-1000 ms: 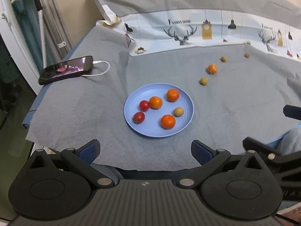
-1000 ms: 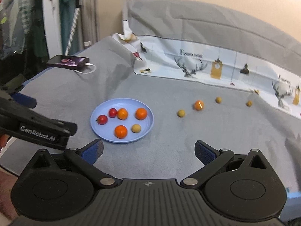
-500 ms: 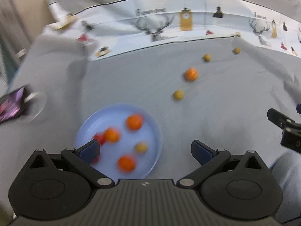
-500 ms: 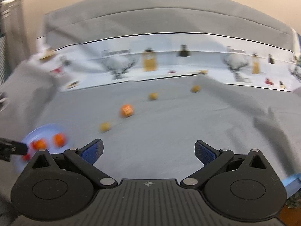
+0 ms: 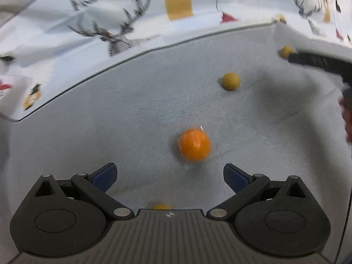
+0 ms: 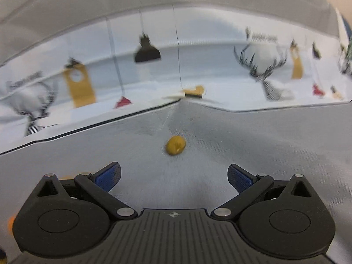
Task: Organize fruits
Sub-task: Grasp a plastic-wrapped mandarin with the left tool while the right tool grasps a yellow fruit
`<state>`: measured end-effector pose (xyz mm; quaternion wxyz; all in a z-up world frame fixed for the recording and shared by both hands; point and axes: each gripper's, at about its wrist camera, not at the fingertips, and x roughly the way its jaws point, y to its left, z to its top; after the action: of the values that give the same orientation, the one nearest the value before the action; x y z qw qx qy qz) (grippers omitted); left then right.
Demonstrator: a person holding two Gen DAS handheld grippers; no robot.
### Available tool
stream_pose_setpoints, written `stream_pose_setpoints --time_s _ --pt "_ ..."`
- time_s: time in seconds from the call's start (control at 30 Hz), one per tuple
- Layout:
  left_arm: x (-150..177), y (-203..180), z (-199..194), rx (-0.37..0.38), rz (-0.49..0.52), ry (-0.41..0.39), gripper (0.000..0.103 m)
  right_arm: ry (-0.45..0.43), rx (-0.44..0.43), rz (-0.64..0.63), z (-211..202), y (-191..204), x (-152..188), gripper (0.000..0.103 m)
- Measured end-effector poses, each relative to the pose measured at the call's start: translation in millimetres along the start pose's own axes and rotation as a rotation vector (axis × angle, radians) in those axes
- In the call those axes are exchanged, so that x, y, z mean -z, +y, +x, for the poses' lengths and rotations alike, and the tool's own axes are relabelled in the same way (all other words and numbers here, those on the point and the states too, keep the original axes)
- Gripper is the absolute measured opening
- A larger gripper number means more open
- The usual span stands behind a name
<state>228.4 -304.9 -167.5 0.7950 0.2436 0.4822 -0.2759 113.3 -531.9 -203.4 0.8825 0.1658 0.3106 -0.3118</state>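
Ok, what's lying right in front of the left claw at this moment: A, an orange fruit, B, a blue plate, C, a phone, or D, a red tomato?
A: the left wrist view shows an orange fruit on the grey cloth just ahead of the open left claw, with a small yellow fruit farther back.

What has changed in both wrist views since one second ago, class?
Both grippers advanced past the plate toward the loose fruits: the left gripper now faces the orange fruit, the right gripper a yellow fruit. Both stayed open and empty; no fruit moved.
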Motion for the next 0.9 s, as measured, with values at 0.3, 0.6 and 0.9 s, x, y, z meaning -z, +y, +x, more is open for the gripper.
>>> stream_pose_setpoints --time_s 0.3,0.6,0.9 --pt "-6.8 -3.8 24.9 0.086 0.02 -0.027 0.04 -0.045 0.032 -0.059 73.3 10.8 0.0 0.049" --pt "6.1 0.4 -42.1 0.084 0.013 -0.123 0.04 -0.069 0.02 -0.061 25.9 10.5 0.0 0.028" --pt "58.2 31.2 -164.8 0.1 -0.097 -0.2 0.04 -0.19 -0.173 0.019 -129.8 9.0 7.7 0.028"
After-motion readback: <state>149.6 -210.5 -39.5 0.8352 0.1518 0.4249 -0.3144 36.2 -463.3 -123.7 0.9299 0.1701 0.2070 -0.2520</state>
